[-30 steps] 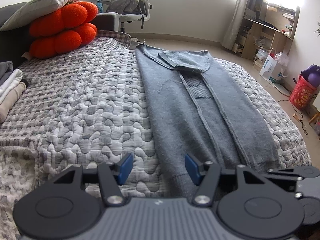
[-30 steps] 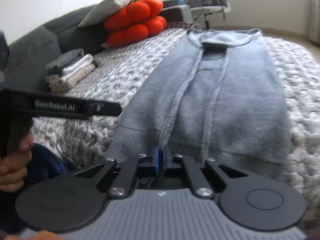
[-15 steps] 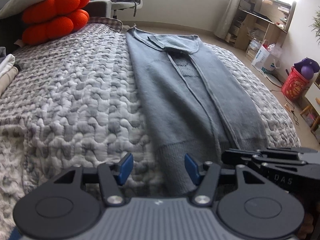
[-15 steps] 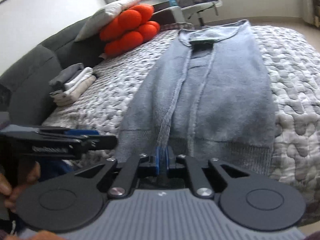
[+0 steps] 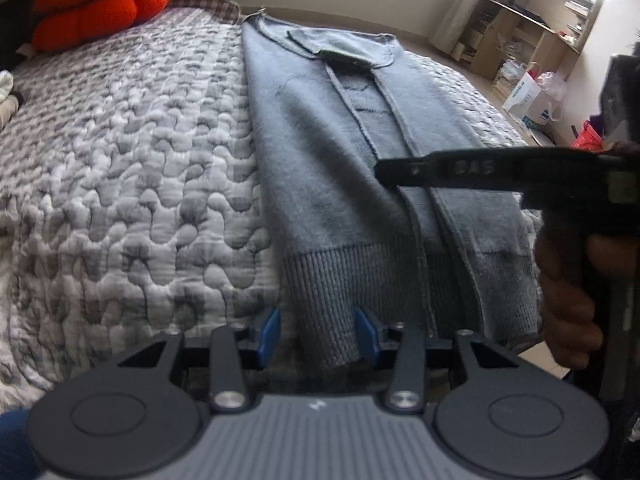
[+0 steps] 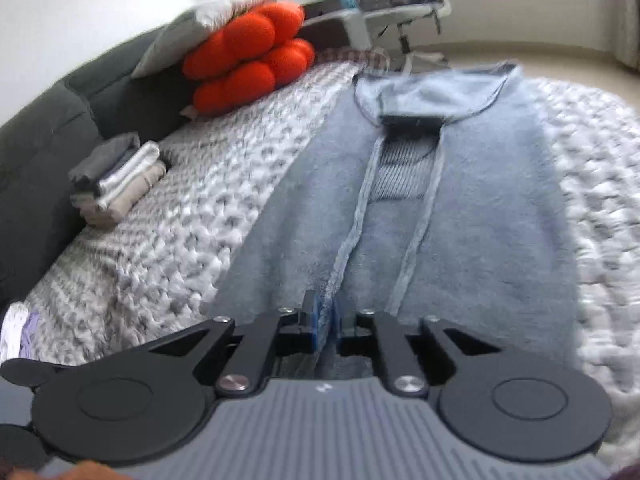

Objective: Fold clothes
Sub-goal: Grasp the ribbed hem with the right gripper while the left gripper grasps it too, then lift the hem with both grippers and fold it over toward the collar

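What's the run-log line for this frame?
left gripper: open at ribbed hem | right gripper: shut on grey knitted sweater | quilted grey bedspread

Fuzzy knit sweater (image 5: 320, 184); puckered quilt (image 5: 132, 184)

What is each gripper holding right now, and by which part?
Right gripper pinches the grey sweater near its hem; left gripper is open, holding nothing.
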A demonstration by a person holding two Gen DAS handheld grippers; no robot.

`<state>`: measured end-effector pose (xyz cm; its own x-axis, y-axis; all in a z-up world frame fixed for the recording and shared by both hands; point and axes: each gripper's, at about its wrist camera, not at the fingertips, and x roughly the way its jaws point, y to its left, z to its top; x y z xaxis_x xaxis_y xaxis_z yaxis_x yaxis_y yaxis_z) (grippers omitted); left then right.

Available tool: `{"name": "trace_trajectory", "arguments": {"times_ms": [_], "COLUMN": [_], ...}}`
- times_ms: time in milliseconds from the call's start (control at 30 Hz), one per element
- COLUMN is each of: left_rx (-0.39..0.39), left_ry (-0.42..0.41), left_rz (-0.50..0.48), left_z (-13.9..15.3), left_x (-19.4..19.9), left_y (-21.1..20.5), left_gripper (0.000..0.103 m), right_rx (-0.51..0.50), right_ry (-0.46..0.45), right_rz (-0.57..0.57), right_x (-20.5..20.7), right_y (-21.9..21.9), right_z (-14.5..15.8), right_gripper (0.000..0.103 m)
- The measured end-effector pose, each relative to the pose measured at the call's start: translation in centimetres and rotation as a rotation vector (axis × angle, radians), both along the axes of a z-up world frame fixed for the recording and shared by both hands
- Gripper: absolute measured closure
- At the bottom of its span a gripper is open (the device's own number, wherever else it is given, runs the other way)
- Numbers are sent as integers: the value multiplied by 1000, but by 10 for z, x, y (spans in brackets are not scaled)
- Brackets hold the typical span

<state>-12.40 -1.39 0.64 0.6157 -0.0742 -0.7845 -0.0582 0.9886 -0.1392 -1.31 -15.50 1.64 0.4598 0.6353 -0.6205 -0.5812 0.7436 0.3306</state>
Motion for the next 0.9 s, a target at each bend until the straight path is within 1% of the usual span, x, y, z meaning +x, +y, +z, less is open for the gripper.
{"name": "trace_trajectory", "arguments": {"times_ms": [33, 67, 100, 133, 167, 233, 267, 367, 400, 467, 533, 700, 767, 800, 900], "left_rx": [3, 6, 9, 20, 36, 68, 83, 98, 101, 112, 124, 113, 97, 72, -45], "left_ry": [2, 3, 5, 2, 0, -5, -7, -9, -9, -10, -15, -8, -1, 4, 22], "left_rz": [6, 12, 19, 17, 10, -4, -10, -20, -22, -26, -28, -21, -16, -12, 16], "left_z": [-1, -2, -4, -3, -3, -4, -4, -3, -2, -1, 0, 0, 0, 0, 2], "left_x": [1, 1, 2, 2, 1, 0, 0, 2, 1, -1, -5, -12, -14, -14, -16], "left_y": [-1, -2, -2, -3, -5, -8, -10, -10, -10, -10, -9, -5, -3, 0, 16], "left_gripper": [66, 80, 86, 90, 91, 92, 92, 92, 92, 93, 93, 94, 94, 94, 90], "right_rx": [-14, -22, -30, -37, -37, -35, -40, -70, -66, -28, -2, 58, 64, 61, 39], "right_ry": [-24, -41, -58, -75, -88, -111, -107, -118, -119, -90, -78, -112, -98, -85, -29], "right_rz": [16, 10, 4, -3, -15, -39, -37, -19, -19, -23, -30, -72, -121, -150, -256], "right_x": [-3, -6, -10, -13, -15, -19, -19, -21, -21, -19, -18, -30, -32, -33, -38], "right_y": [1, 0, -2, -4, -7, -13, -14, -8, -8, -13, -18, -48, -65, -74, -101], "right_z": [-2, -1, 1, 2, 4, 7, 5, -3, -2, 0, 4, 20, 21, 20, 12], "right_gripper": [98, 99, 99, 99, 99, 99, 99, 98, 97, 94, 94, 91, 90, 90, 89]}}
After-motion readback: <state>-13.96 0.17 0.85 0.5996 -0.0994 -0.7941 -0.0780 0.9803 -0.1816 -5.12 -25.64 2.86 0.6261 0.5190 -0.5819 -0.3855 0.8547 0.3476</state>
